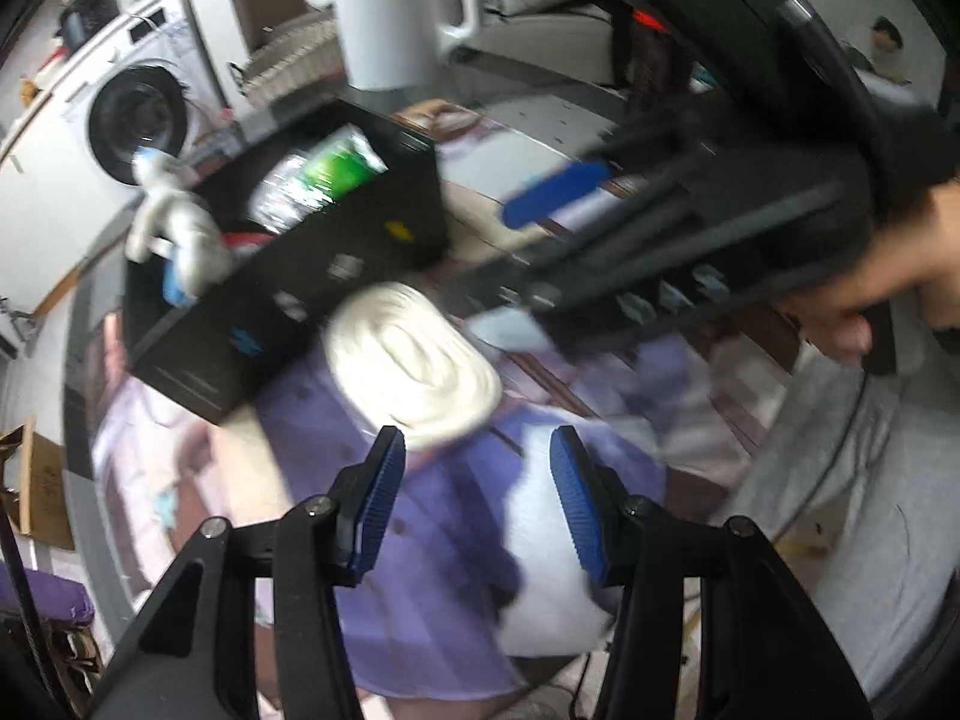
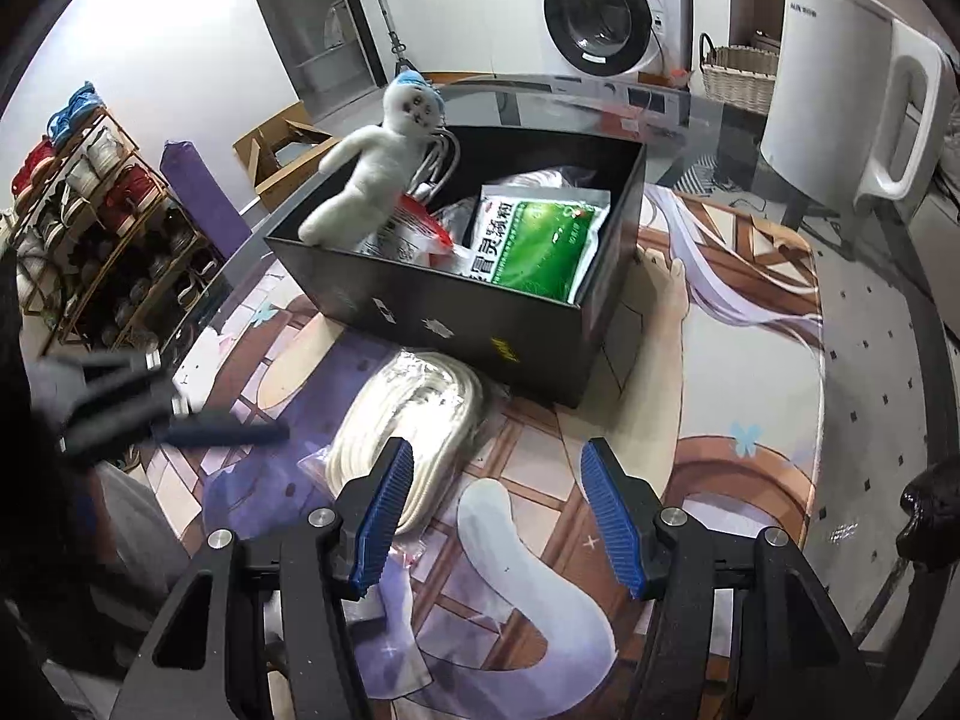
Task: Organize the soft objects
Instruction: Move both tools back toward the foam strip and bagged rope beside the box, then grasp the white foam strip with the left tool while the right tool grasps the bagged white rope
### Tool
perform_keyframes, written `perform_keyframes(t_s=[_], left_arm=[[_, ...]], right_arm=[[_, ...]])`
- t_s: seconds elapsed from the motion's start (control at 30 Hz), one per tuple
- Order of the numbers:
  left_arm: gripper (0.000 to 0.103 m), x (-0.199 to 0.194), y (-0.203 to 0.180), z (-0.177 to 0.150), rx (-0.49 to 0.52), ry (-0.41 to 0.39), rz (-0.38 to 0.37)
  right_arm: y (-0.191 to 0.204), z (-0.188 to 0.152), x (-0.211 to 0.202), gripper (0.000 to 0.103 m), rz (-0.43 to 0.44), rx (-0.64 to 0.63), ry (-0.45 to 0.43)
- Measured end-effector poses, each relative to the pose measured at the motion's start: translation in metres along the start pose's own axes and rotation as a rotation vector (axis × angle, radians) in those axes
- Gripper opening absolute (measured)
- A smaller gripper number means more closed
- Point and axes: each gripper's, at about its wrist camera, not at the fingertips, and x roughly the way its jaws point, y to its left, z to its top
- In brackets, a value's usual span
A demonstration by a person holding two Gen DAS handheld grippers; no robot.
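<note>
A bagged coil of white rope (image 2: 414, 414) lies on the printed mat, just in front of a black open box (image 2: 468, 324). In the box are a green packet (image 2: 540, 240), other packets and a white plush doll (image 2: 372, 174) that leans on the rim. My right gripper (image 2: 498, 462) hangs open over the mat, its left finger above the near end of the coil. My left gripper (image 1: 477, 456) is open too, just short of the rope coil (image 1: 414, 360), with nothing between its pads. The left wrist view is blurred; the black box (image 1: 288, 276) and the right gripper (image 1: 528, 258) show in it.
A tall white kettle (image 2: 840, 114) stands at the table's back right. The printed mat (image 2: 750, 312) covers a round glass table. Beyond are a washing machine (image 2: 600, 6), a wicker basket (image 2: 738, 78), a cardboard box (image 2: 282, 144) and a shoe rack (image 2: 102, 228).
</note>
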Motion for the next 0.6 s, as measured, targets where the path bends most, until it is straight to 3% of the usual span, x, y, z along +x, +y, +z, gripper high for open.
perform_keyframes(t_s=[0.2, 0.5, 0.53, 0.57, 0.6], left_arm=[[0.053, 0.001, -0.024, -0.003, 0.058, 0.022, -0.059], [0.053, 0.011, -0.032, -0.009, 0.087, 0.078, -0.084], [0.047, 0.014, -0.031, -0.008, 0.087, 0.084, -0.082], [0.028, 0.017, -0.030, -0.007, 0.081, 0.098, -0.092], [0.021, 0.019, -0.029, -0.006, 0.075, 0.114, -0.129]], right_arm=[[0.004, 0.000, 0.005, 0.060, 0.001, -0.015, 0.015], [0.006, 0.001, 0.007, 0.060, 0.003, -0.018, 0.021], [0.007, 0.001, 0.008, 0.060, 0.003, -0.018, 0.020], [0.006, 0.001, 0.008, 0.060, 0.004, -0.018, 0.021], [0.007, 0.001, 0.008, 0.060, 0.005, -0.018, 0.022]])
